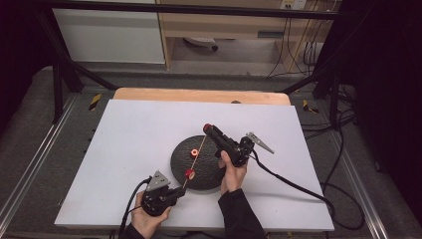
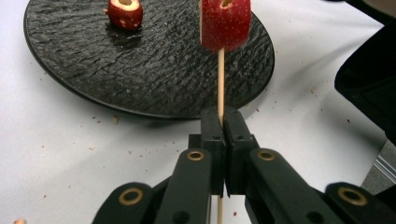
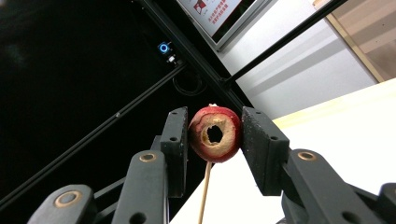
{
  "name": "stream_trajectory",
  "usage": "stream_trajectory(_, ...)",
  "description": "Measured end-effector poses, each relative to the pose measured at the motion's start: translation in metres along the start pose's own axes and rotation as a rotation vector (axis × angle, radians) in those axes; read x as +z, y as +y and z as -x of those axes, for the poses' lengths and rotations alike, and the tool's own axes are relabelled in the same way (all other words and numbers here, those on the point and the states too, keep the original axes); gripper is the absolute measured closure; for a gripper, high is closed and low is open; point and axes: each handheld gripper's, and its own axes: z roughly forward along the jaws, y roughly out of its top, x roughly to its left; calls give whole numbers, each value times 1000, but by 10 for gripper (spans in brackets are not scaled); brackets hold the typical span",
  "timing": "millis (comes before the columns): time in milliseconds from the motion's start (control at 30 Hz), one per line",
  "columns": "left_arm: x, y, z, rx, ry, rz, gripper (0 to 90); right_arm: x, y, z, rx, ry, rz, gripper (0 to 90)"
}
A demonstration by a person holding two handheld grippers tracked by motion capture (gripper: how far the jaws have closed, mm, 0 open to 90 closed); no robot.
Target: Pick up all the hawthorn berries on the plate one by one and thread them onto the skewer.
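In the high view I hold the left gripper (image 1: pixel 180 192) at the lower centre of the frame, just below the round black plate (image 1: pixel 181 164) that sits mid-frame on the white table (image 1: pixel 124 149). Its jaws are clenched on the lower end of a thin wooden skewer (image 1: pixel 197 152). The left gripper view confirms this: the two black jaws meet flat against each other with the skewer (image 2: pixel 221 79) pinched between them and rising straight up the frame.

A red fruit piece (image 2: pixel 225 23) is threaded on the skewer at the top centre of that view, above the plate (image 2: pixel 154 74). A second red piece (image 2: pixel 124 12) lies on the plate at the upper left.

I hold the right gripper (image 1: pixel 209 129) right of centre in the high view, pointing to the upper left. In the right gripper view its jaws grasp a cored red fruit piece (image 3: pixel 215 133) at mid-frame, one pad pressed on each side. The skewer (image 3: pixel 204 193) runs down from under this piece to the bottom edge.
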Motion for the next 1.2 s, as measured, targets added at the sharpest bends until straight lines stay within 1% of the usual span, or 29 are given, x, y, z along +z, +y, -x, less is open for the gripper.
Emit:
stream_trajectory(33,0,0,0,-5,-2,0,887,0,-1,0,1,-1,-1,629)
stream_trajectory(167,0,1,0,-35,-9,26,887,0,-5,0,3,2,-14,629)
stream_trajectory(233,1,1,1,-45,-9,27,887,0,-7,1,2,3,-12,630)
stream_trajectory(333,2,-1,2,-46,-9,35,887,0,-7,0,1,7,-11,630)
stream_trajectory(367,2,-1,2,-40,-3,39,887,-1,-7,-1,-1,6,-10,630)
stream_trajectory(433,2,-1,3,-50,-6,41,887,-1,-6,-1,-7,7,-12,631)
stream_trajectory(500,2,-1,4,-57,1,53,887,-1,-6,-1,-14,10,-7,633)
stream_trajectory(600,3,-3,7,-79,-6,67,887,0,-7,-1,-19,10,13,635)
stream_trajectory(633,4,-4,8,-81,2,74,887,0,-7,0,-18,12,19,635)
stream_trajectory(700,5,-5,10,-100,1,77,887,0,-8,0,-17,15,24,636)
stream_trajectory(767,7,-5,12,-105,6,82,887,0,-8,0,-17,15,28,637)
stream_trajectory(833,7,-4,13,-107,8,103,887,0,-9,0,-18,15,21,637)
stream_trajectory(867,7,-3,14,-113,9,117,887,0,-10,0,-14,17,14,637)
stream_trajectory(900,8,-3,16,-127,0,119,887,0,-11,1,-13,17,9,637)
stream_trajectory(967,9,-1,18,-121,5,134,888,0,-13,1,-8,19,7,637)
stream_trajectory(1033,11,0,18,-125,1,138,887,-1,-14,0,-6,20,-7,637)
stream_trajectory(1067,11,2,18,-137,-3,141,887,-1,-15,0,-7,19,-17,637)
stream_trajectory(1133,10,6,15,-148,-4,142,888,-2,-18,-1,-6,18,-35,637)
stream_trajectory(1200,11,11,13,-150,-5,137,888,-3,-22,-1,-6,18,-53,637)
